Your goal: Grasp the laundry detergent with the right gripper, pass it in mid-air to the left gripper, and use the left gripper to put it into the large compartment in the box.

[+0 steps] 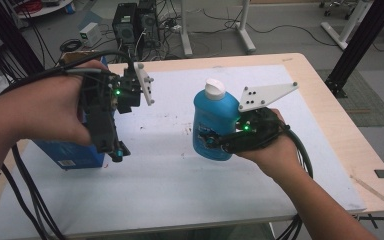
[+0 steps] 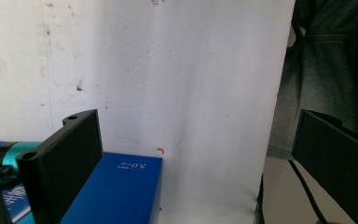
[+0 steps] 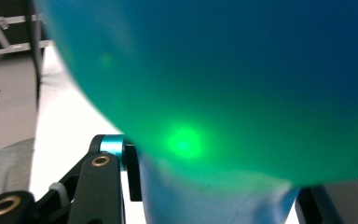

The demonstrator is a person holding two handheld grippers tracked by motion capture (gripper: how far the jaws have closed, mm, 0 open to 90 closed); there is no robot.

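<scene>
A blue bottle (image 1: 212, 125) with a white cap (image 1: 214, 89) hangs upright above the white mat (image 1: 180, 175), and my right gripper (image 1: 216, 141) is shut on its lower body from the right. In the right gripper view the bottle (image 3: 237, 84) looms blue-green right in front of the camera, between the jaws. My left gripper (image 1: 117, 150) points down over a dark blue box (image 1: 72, 154) at the mat's left side. In the left gripper view the box (image 2: 116, 191) lies beside the left jaw, and the gripper (image 2: 198, 126) stands open with only mat between its jaws.
The mat covers most of a wooden table (image 1: 330, 125). Black cables (image 1: 30, 200) trail off the front edge from both hands. Beyond the far edge stand computer towers (image 1: 135, 22) and white desk legs (image 1: 242, 27). A black frame post (image 1: 360, 45) stands at the right.
</scene>
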